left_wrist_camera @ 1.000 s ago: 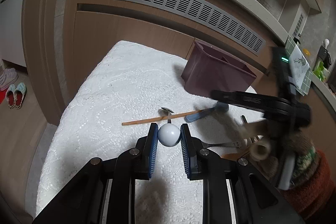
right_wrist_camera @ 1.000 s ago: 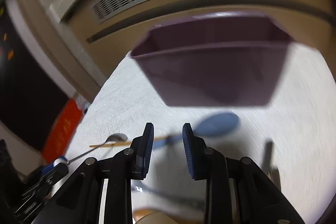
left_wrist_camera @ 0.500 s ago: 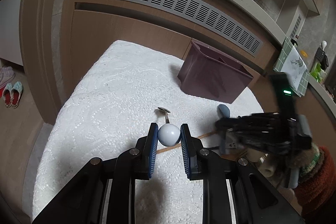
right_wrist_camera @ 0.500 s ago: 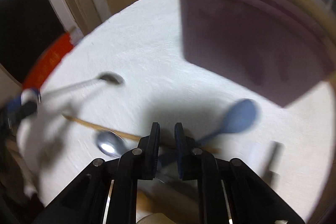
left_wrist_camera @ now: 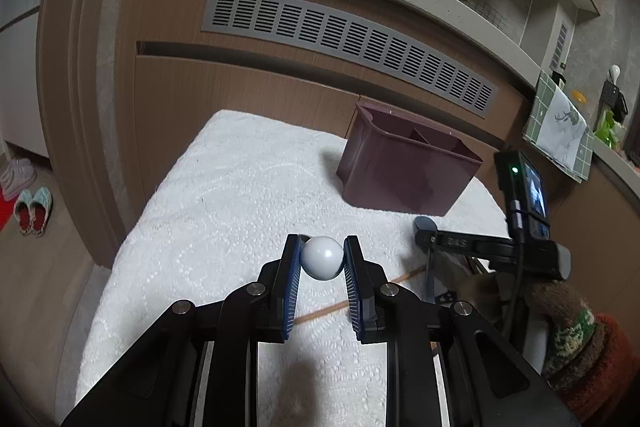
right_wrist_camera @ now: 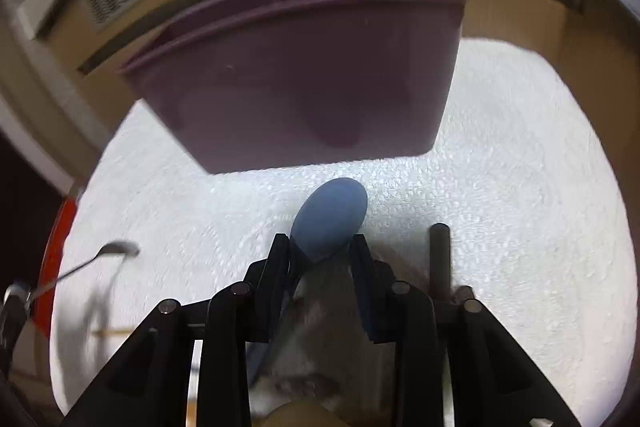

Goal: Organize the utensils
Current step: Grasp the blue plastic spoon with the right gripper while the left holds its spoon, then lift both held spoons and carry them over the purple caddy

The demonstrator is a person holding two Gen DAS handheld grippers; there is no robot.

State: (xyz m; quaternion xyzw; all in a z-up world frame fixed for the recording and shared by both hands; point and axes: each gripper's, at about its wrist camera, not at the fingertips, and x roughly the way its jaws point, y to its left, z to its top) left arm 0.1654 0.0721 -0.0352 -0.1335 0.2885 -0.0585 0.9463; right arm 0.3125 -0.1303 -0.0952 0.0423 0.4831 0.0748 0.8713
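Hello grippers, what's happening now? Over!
Left gripper shut on white ball. Right gripper around blue spoon. Purple bin ahead, path open.

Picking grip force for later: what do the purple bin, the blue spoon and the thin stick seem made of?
Purple bin: likely moulded plastic, smooth with a dull sheen. Blue spoon: probably matte plastic or silicone, with no glints. Thin stick: looks like bare wood or bamboo, tan and dull.

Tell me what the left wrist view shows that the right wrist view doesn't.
Only the left wrist view shows the white ball handle clamped in the left gripper and the bin's inner dividers. Only the right shows the blue spoon's bowl ahead of the right gripper and a black handle. Both show the maroon bin and white cloth.
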